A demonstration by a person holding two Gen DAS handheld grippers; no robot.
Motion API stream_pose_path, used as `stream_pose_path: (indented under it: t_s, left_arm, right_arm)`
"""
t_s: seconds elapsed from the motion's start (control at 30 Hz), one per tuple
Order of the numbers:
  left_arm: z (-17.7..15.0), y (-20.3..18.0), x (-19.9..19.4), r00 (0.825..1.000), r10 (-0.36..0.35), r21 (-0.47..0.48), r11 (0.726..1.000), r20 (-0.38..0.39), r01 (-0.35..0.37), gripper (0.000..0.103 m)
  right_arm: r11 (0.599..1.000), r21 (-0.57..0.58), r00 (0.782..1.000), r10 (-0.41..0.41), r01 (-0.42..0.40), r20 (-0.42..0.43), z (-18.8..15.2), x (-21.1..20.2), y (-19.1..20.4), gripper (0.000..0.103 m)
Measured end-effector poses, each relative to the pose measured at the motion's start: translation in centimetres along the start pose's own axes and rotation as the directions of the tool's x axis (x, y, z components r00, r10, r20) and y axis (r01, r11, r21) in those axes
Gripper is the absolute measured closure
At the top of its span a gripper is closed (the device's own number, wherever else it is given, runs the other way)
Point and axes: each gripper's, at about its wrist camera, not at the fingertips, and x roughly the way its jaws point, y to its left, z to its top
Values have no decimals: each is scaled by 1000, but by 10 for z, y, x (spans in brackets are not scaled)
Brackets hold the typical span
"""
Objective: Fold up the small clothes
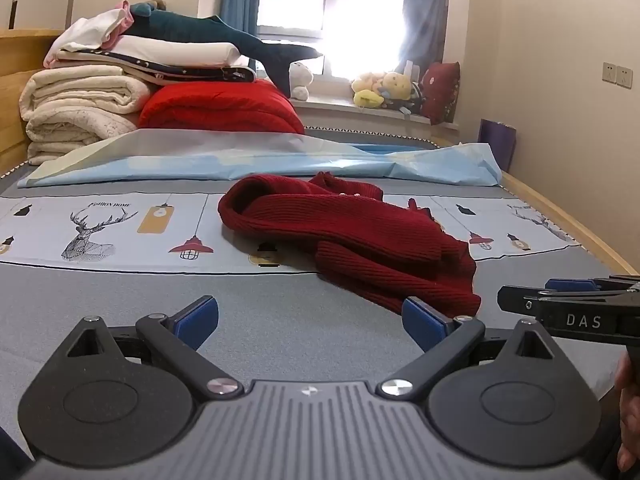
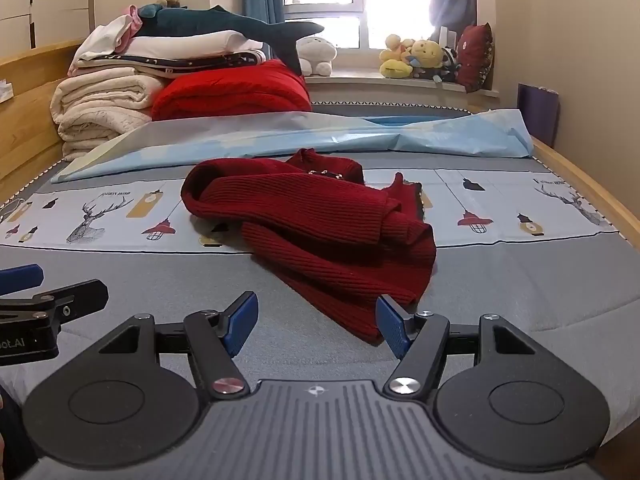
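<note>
sweater: the red sweater (image 1: 352,236) lay in a crumpled heap on the bed (image 1: 280,320), straddling the near edge of the printed cloth (image 1: 100,224), one sleeve flopped across the body.
fold count: none that showed; it looked bunched, not folded, so the job read as barely begun.
left gripper: the left gripper (image 1: 310,322) hovered low over the bed on the near side of the sweater, jaws wide apart, nothing between them; its right pad (image 1: 424,320) sat just beside the sweater's near hem.
right gripper: the right gripper (image 2: 316,322) was also on the near side of the sweater, jaws spread and empty, one pad (image 2: 394,326) just beside the hem; whether it touched, i could not tell.
left to do: by my read, everything: spread it flat, bring the sleeves in, fold the body.
behind the sweater: a blue sheet (image 1: 260,160), then stacked blankets (image 1: 88,108) further back, out of play.
</note>
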Motion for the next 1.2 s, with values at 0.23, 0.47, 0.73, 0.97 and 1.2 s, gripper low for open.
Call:
stream_pose_path:
  t_s: [0.23,0.47,0.73,0.97,1.2]
  left_arm:
    - [0,1,0,1000,-1,1,1000,1,1,3]
    - [0,1,0,1000,0,0,1000,0,0,3]
    - [-1,3,1,1000,3,-1,1000,1,-3,3]
    - [-1,3,-3,999,24,19,1000,26,-25,14]
    - [-7,6,5,999,-37,34,999,-36,38,40]
  right_arm:
    - [1000,-2,1000,0,0,0,0,0,1,36]
    - [1000,-6,1000,-1,1,1,0,-1,2,36]
    - [1000,-5,1000,-1,1,1,0,0,2,36]
    - [1000,7,998,-13,12,57,9,-9,-3,36]
    - [999,32,987,-8,3,160,52,-5,-43,36]
